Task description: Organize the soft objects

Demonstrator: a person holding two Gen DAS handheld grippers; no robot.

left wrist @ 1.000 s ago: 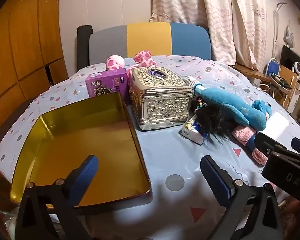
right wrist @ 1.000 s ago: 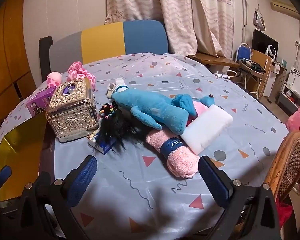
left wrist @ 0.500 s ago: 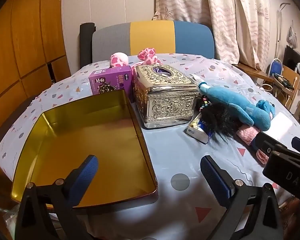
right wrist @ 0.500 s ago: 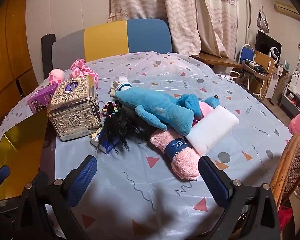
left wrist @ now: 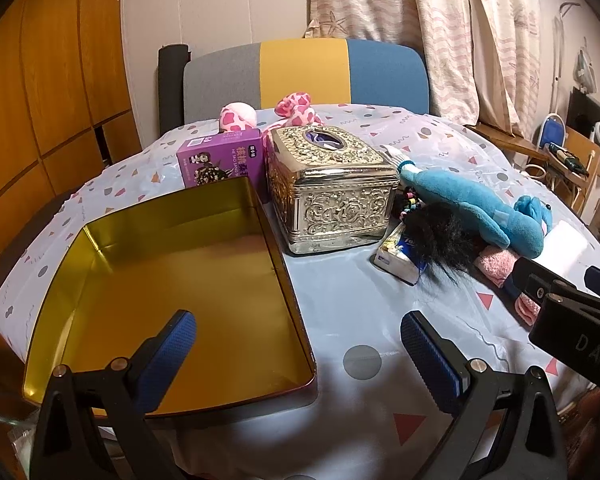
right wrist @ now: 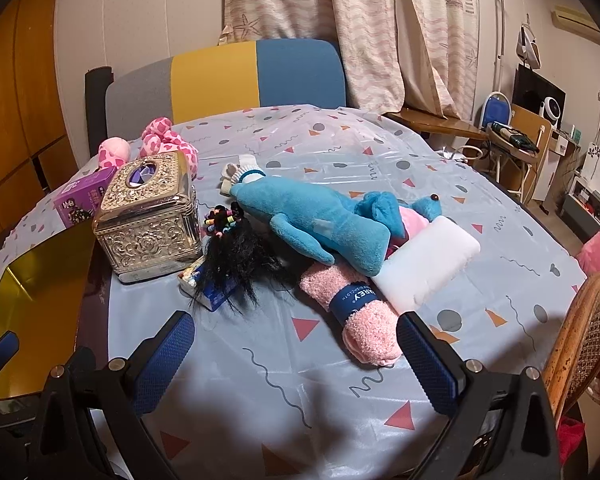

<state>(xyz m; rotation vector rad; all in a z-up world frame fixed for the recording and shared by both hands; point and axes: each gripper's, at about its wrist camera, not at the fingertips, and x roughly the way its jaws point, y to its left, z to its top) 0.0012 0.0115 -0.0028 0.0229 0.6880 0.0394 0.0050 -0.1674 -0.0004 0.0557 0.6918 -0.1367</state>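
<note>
Nothing's been picked up so far: both the left gripper (left wrist: 298,354) and right gripper (right wrist: 294,354) hang wide open and empty over the tabletop (right wrist: 228,376). Blue plush (right wrist: 320,220) and pink towel roll (right wrist: 352,312) sit piled beside the gold tin (left wrist: 172,280), so next up looks like grabbing one

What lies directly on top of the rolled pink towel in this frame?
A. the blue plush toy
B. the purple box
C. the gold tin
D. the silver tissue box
A: in the right wrist view the blue plush toy lies across the far end of the rolled pink towel, while the gold tin and silver tissue box sit apart to the left.
</note>
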